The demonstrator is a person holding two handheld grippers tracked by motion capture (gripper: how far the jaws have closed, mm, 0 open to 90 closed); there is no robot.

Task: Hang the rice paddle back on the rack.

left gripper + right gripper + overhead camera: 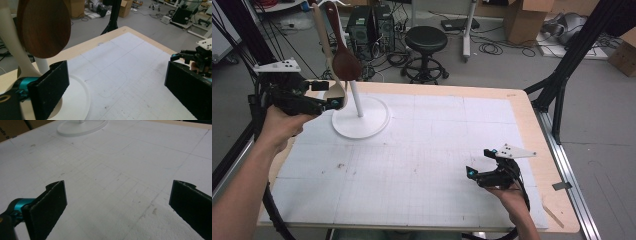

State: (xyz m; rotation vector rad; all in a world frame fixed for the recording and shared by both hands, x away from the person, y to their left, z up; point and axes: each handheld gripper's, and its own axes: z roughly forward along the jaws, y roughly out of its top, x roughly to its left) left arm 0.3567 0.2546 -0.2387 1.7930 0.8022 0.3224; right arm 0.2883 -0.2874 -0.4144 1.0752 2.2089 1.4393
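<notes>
A white stand with a round base (360, 121) and a thin pole (355, 97) stands at the table's far left. From its top hang a dark brown wooden spoon (346, 62) and a cream spoon (334, 90). My left gripper (328, 95) is beside the cream spoon's bowl, open. In the left gripper view (117, 80) the jaws stand wide with nothing between them; the cream spoon (12, 45) lies outside the left jaw and the brown spoon (43, 27) hangs above. My right gripper (480, 162) (117, 202) rests low over the mat at the near right, open and empty.
A white gridded mat (422, 150) covers the wooden table (532, 125). Beyond the far edge are a black stool (426, 42), computer cases (371, 25), cables and cardboard boxes (524, 20). Black frame legs (572, 55) stand at the right.
</notes>
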